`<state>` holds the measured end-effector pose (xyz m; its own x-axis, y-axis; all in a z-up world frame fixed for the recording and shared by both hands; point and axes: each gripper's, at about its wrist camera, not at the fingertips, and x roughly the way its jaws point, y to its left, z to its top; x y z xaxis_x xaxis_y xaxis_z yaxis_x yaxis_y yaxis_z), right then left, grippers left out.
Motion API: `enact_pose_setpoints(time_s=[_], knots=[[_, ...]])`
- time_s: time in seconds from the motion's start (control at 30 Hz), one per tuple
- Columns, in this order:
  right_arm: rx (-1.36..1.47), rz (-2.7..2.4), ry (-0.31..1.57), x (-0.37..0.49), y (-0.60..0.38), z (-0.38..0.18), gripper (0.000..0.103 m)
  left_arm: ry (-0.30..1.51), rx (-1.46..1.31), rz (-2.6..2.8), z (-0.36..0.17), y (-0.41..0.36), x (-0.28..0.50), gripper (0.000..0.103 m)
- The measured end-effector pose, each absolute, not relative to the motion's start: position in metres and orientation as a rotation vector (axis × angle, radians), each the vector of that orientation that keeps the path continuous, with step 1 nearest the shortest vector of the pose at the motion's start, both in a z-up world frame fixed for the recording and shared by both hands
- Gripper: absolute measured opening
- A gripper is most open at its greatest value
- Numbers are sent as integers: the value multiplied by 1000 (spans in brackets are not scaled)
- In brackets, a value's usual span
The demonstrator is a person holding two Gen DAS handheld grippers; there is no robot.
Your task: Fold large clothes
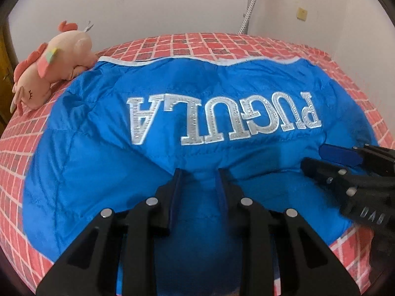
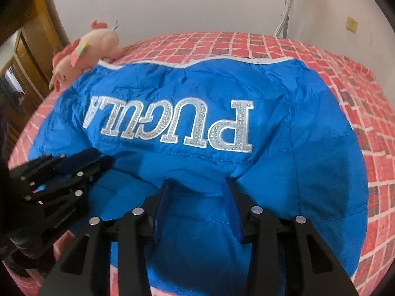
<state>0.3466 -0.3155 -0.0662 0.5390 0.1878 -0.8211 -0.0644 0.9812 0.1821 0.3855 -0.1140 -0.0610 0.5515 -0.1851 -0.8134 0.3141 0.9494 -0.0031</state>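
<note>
A big blue puffer jacket (image 1: 172, 79) lies spread back-up on the bed, its silver "PUGULA" lettering (image 1: 222, 118) upside down to me and its white-trimmed hem at the far side. My left gripper (image 1: 198, 172) is at the jacket's near edge, shut on a raised bunch of blue fabric between its pads. To its right, my right gripper (image 2: 197, 181) pinches a fold of the same near edge. Each gripper shows in the other's view: the right gripper (image 1: 318, 157) at the right, the left gripper (image 2: 98, 157) at the left. The jacket (image 2: 284, 98) fills both views.
A red brick-pattern bedsheet (image 1: 222, 42) covers the bed. A pink plush toy (image 1: 54, 66) lies at the far left corner, touching the jacket's hem. White walls stand behind, with a grey hose (image 1: 251, 2) and a socket (image 1: 301, 13). A wooden door (image 2: 32, 49) is at the left.
</note>
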Motion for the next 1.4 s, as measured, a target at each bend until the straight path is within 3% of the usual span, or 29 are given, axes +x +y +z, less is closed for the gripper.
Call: enact_pose_setpoints(time_s=[0.07, 0.13, 0.2, 0.3, 0.4, 0.53, 0.77, 1.07, 1.17, 1.2, 1.27, 1.37, 1.4], knots=[[165, 133, 964, 343, -330, -50, 43, 907, 139, -251, -45, -98, 382, 31], [162, 68, 916, 339, -348, -33, 46, 875, 119, -205, -30, -77, 380, 51], [148, -3, 893, 337, -368, -23, 59, 861, 86, -164, -17, -52, 382, 57], [187, -84, 904, 337, -400, -22, 66, 851, 41, -46, -9, -3, 391, 71], [187, -124, 942, 344, -417, -30, 78, 891, 24, -13, -14, 23, 405, 74], [231, -93, 1023, 355, -432, -50, 81, 938, 6, -47, -27, 40, 415, 82], [241, -62, 1071, 364, -436, -70, 96, 981, -4, -125, -49, 32, 422, 93], [405, 100, 1105, 378, -451, -99, 100, 1086, -271, -281, -80, 50, 439, 99], [394, 127, 1082, 378, -447, -98, 95, 1075, -242, -295, -79, 41, 435, 97], [395, 137, 1075, 377, -446, -97, 87, 1071, -233, -297, -79, 37, 434, 96], [422, 178, 1059, 376, -445, -95, 69, 1064, -225, -303, -77, 35, 431, 87], [454, 209, 1038, 375, -445, -90, 48, 1047, -209, -314, -71, 32, 429, 65], [472, 217, 1032, 373, -446, -88, 41, 1037, -216, -317, -68, 32, 427, 53]])
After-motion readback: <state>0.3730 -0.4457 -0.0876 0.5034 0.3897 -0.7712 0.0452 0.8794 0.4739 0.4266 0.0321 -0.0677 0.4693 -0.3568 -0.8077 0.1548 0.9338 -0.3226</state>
